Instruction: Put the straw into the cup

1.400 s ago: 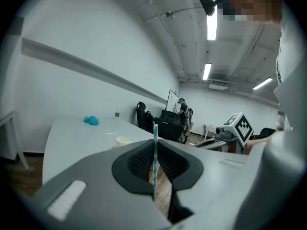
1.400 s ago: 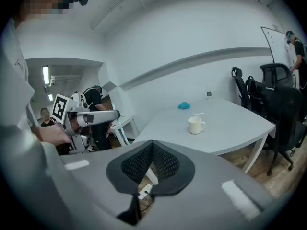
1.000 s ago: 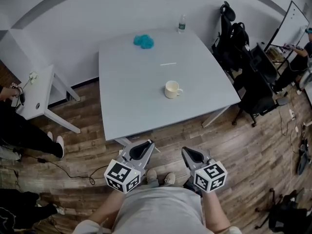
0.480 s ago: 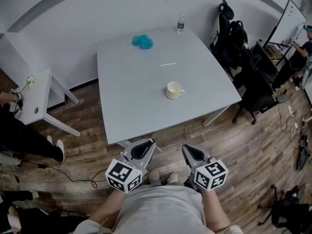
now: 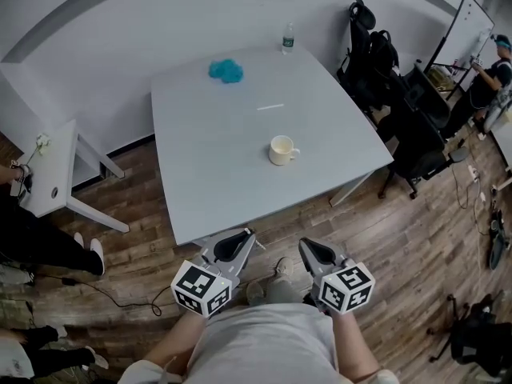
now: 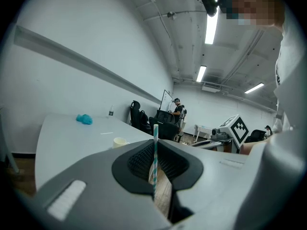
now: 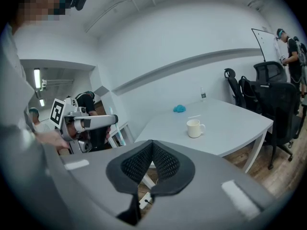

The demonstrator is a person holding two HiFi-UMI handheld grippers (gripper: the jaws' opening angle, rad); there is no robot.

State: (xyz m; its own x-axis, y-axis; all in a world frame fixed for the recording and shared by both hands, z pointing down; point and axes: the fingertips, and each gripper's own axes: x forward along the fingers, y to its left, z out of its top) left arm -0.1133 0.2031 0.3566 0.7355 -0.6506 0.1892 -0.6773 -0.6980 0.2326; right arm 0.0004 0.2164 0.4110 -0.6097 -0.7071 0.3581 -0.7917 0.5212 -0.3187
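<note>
Head view, with both gripper views. Two grippers, both held low before the person's body and short of the near edge of the grey table [image 5: 208,166], over the wooden floor [image 5: 416,238].

Left gripper [image 5: 238,241] — jaws closed upon one straw [image 6: 155,143], striped teal and white. The straw stands upright between the ribbed pads, its upper end rising clear above the jaw tips. It is well apart from the cup.

Right gripper [image 7: 151,147] — jaws brought together, pad against pad, with nothing between them.

On the table, four items, one of each:
- one cream cup [image 5: 281,150] with a handle, upright, right of the table's middle and apart from everything else;
- one thin white strip [image 5: 270,107], lying flat beyond the cup; too small to tell whether it is a second straw;
- one crumpled teal cloth [image 5: 226,71], near the far edge, left of the strip;
- one small clear bottle [image 5: 287,38], upright at the far edge, right of the cloth.

One small white side table [image 5: 56,166] stands to the left of the main table, separate from it. Dark office chairs [image 5: 416,146] are grouped at the right, and one person [image 5: 484,78] stands beyond them by a whiteboard.
</note>
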